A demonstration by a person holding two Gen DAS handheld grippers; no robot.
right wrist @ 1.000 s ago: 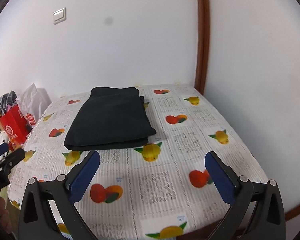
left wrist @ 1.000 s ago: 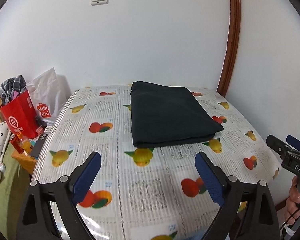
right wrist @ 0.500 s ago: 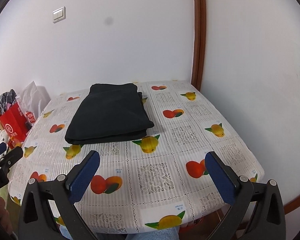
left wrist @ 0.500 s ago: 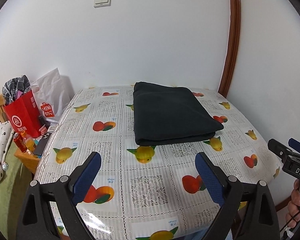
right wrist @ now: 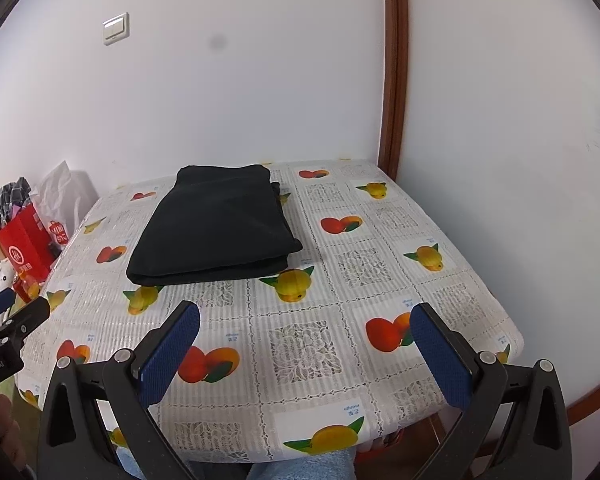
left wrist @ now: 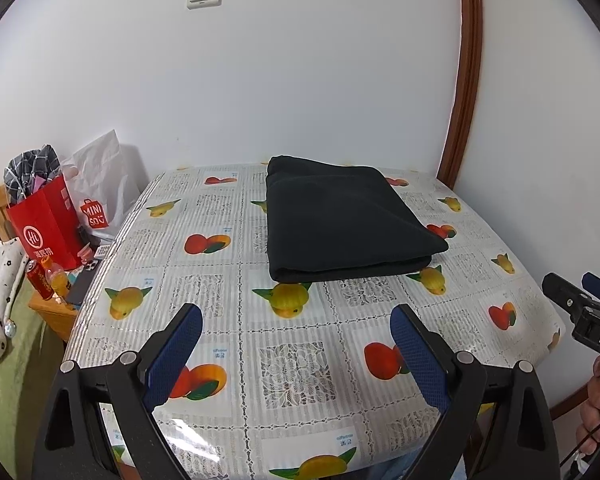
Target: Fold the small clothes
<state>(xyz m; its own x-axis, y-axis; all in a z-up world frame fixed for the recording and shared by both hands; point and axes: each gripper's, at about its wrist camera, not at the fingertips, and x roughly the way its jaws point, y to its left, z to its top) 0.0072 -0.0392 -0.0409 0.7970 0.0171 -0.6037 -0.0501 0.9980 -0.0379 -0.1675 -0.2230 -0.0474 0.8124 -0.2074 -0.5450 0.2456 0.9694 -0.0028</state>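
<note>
A black garment lies folded into a neat rectangle on the far half of the table, which is covered by a fruit-print cloth. It also shows in the right wrist view. My left gripper is open and empty, held above the table's near edge, well short of the garment. My right gripper is open and empty too, above the near edge. The right gripper's tips appear at the right edge of the left wrist view. The left gripper's tips appear at the left edge of the right wrist view.
White walls close off the back and right of the table, with a brown door frame in the corner. Left of the table stand a red paper bag, a white shopping bag and drink cans on a low wooden stand.
Both grippers have pulled back from the table and risen a little, so more of the near edge shows. The garment has not moved. Both stay open.
</note>
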